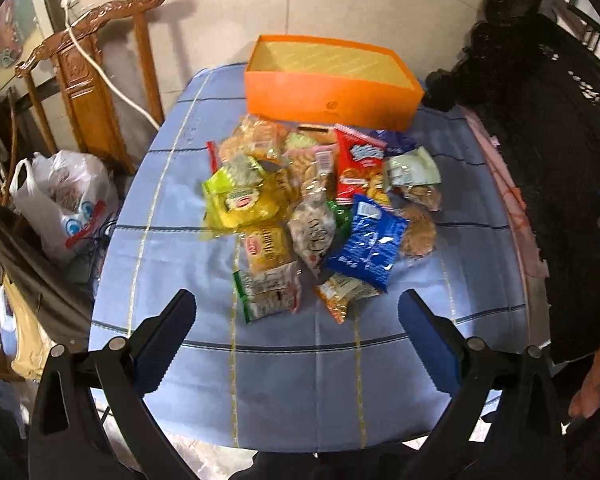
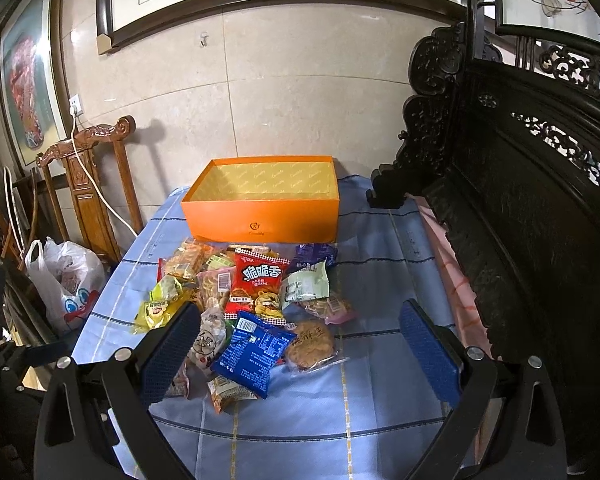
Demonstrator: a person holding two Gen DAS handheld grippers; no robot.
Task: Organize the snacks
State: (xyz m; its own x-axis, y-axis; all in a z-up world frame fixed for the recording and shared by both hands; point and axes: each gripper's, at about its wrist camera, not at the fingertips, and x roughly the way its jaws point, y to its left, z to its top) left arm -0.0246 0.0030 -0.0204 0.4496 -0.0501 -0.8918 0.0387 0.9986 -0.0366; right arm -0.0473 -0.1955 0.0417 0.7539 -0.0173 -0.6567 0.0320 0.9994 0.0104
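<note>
A pile of snack packets lies mid-table on a blue checked cloth [image 1: 172, 248]: a blue packet [image 1: 370, 240] [image 2: 256, 354], a red packet [image 1: 358, 168] [image 2: 258, 286], a yellow-green packet [image 1: 240, 198] [image 2: 158, 308], a round biscuit in clear wrap [image 2: 310, 344] and several others. An empty orange box [image 1: 332, 94] [image 2: 266, 210] stands open behind the pile. My left gripper [image 1: 296, 302] is open and empty, above the table just in front of the pile. My right gripper [image 2: 300, 314] is open and empty, its left finger over the pile's near left side.
A carved wooden chair [image 1: 88, 76] [image 2: 88, 168] with a white cable stands left of the table. A white plastic bag [image 1: 64, 200] [image 2: 66, 280] sits on the floor beside it. Dark carved furniture [image 2: 520, 208] borders the right side. A tiled wall is behind.
</note>
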